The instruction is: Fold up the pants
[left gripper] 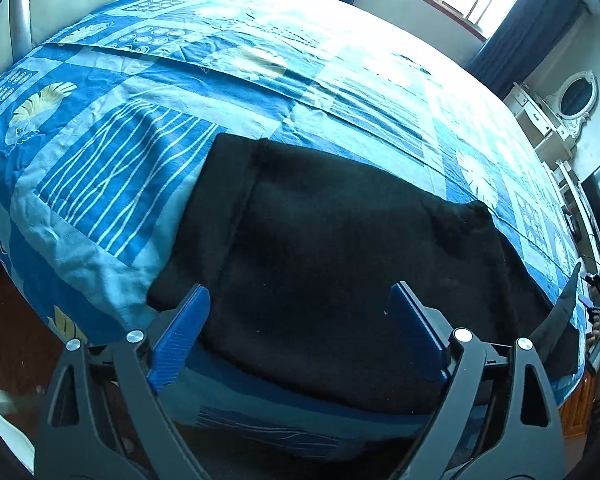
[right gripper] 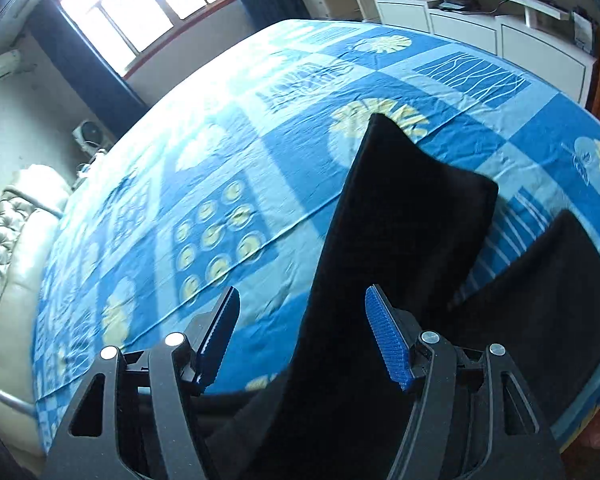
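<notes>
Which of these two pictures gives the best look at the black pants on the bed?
The left wrist view: the black fleecy pants fill its middle, folded, on the blue patterned bedspread. The right wrist view shows only long dark parts, partly cut off.

one black pants [left gripper: 340, 280], one bed [left gripper: 120, 200], two grippers [left gripper: 300, 336] [right gripper: 302, 336]

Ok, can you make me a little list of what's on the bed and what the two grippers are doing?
surface: bed with blue patterned sheet
clothing: black pants lying on the sheet near the bed's front edge
pants shape: two legs spread apart in the right wrist view, not yet neatly folded
left gripper: open, nothing clamped, above the pants
right gripper: open, pants leg beneath it, pads not pressing it
background: window, white cabinets
</notes>
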`<state>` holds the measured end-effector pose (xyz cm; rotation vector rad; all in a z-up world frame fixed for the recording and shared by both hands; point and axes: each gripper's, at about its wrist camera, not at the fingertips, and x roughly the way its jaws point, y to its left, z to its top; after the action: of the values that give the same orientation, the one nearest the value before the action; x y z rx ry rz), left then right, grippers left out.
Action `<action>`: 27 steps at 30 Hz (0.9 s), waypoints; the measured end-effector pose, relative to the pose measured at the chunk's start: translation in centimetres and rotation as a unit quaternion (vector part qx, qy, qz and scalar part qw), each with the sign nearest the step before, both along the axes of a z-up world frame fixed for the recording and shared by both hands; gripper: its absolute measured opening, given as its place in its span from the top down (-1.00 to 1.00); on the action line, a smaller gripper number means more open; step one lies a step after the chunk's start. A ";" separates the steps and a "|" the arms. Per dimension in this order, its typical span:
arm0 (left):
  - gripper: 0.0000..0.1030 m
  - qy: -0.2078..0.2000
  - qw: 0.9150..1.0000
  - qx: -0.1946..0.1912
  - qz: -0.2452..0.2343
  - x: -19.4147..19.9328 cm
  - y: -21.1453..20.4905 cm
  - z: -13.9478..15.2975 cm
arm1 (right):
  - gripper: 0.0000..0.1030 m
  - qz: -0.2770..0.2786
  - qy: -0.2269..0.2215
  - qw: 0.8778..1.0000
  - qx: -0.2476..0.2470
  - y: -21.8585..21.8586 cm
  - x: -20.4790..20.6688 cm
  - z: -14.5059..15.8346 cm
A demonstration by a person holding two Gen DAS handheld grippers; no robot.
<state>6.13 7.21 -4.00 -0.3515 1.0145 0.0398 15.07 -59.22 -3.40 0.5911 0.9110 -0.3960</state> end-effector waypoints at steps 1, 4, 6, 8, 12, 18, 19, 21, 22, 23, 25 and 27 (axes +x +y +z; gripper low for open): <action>-0.77 0.005 1.000 0.003 -0.002 0.1 -0.4 -0.5 | -0.27 -0.008 0.019 1.000 -0.008 -0.7 1.1 -0.9; -0.77 0.020 1.000 0.012 -0.004 0.2 -1.3 -1.7 | 0.03 -0.032 0.062 0.997 -0.019 -2.6 2.8 -3.0; -0.77 0.021 1.000 0.022 -0.007 0.0 -1.6 -2.0 | 0.65 -0.030 0.048 0.998 -0.013 -3.3 2.3 -3.0; -0.79 0.020 0.999 0.029 -0.013 -0.1 -1.8 -2.0 | 0.81 -0.030 0.000 1.000 0.004 -4.2 0.3 -1.8; -0.81 0.022 0.999 0.028 -0.010 -0.1 -1.8 -2.1 | 0.85 -0.036 -0.095 0.994 0.034 -5.3 -7.2 1.4; -0.87 0.020 0.999 0.025 0.009 0.1 -2.0 -2.2 | 0.85 -0.077 -0.124 0.987 0.068 -7.4 -20.0 -0.3; -0.88 0.020 0.999 0.028 0.011 0.1 -2.1 -2.3 | 0.85 -0.082 -0.114 0.987 0.076 -7.7 -21.3 -1.6; -0.89 0.018 0.999 0.039 0.011 0.2 -2.4 -2.6 | 0.85 -0.084 -0.096 0.987 0.102 -8.3 -22.8 -4.4; -0.91 0.018 0.999 0.048 0.008 0.2 -2.7 -2.7 | 0.85 -0.082 -0.091 0.985 0.123 -8.5 -23.3 -5.8; -0.92 0.019 0.998 0.058 0.005 0.3 -3.0 -2.9 | 0.84 -0.080 -0.100 0.982 0.139 -8.8 -23.7 -6.6; -0.93 0.017 0.997 0.071 0.003 0.2 -3.4 -2.9 | 0.77 -0.075 -0.116 0.978 0.154 -9.2 -24.5 -6.4; -0.93 0.017 0.997 0.071 0.003 0.1 -3.4 -2.8 | 0.43 -0.083 -0.102 0.983 0.127 -9.6 -25.3 -5.1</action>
<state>6.22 3.86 -6.82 -0.2241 1.0371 0.1237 -10.19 -68.79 -8.47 0.9293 0.7223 -0.3638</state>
